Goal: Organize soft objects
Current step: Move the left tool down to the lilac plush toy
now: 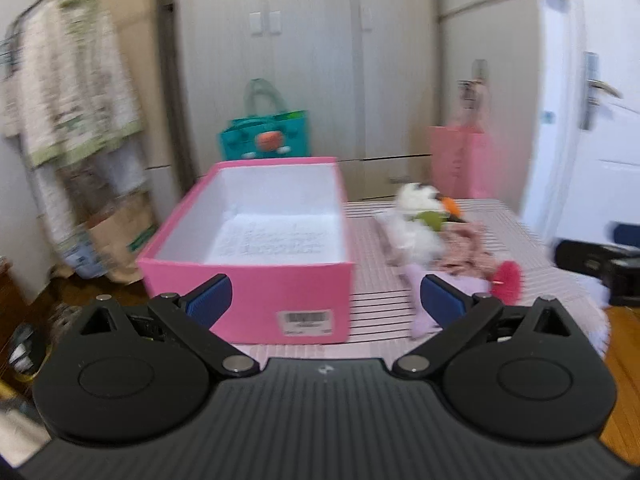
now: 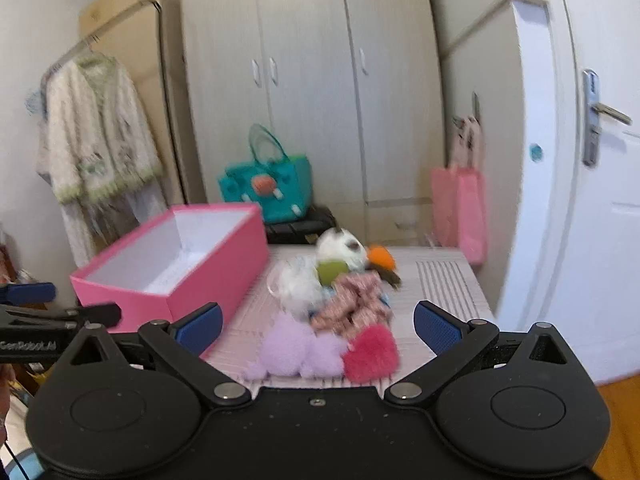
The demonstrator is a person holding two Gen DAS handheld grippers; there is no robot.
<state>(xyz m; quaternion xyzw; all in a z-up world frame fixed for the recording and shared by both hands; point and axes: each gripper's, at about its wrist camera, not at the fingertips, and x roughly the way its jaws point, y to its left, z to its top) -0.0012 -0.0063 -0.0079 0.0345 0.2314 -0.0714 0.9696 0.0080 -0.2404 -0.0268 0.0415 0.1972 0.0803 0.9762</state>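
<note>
Fingers on both grippers are spread wide with nothing in them: the left gripper (image 1: 324, 300) sits low in its frame facing the pink box (image 1: 248, 280), the right gripper (image 2: 318, 326) low in its frame facing the pile of soft toys (image 2: 340, 304). The box is open-topped at center-left on the striped counter (image 1: 376, 308), and the toys sit just right of it: a white plush (image 2: 340, 246), a purple fluffy one (image 2: 296, 350), a pink fuzzy heart (image 2: 372, 354). Teal bag (image 2: 272, 188) sits behind by the wardrobe (image 2: 304, 60).
</note>
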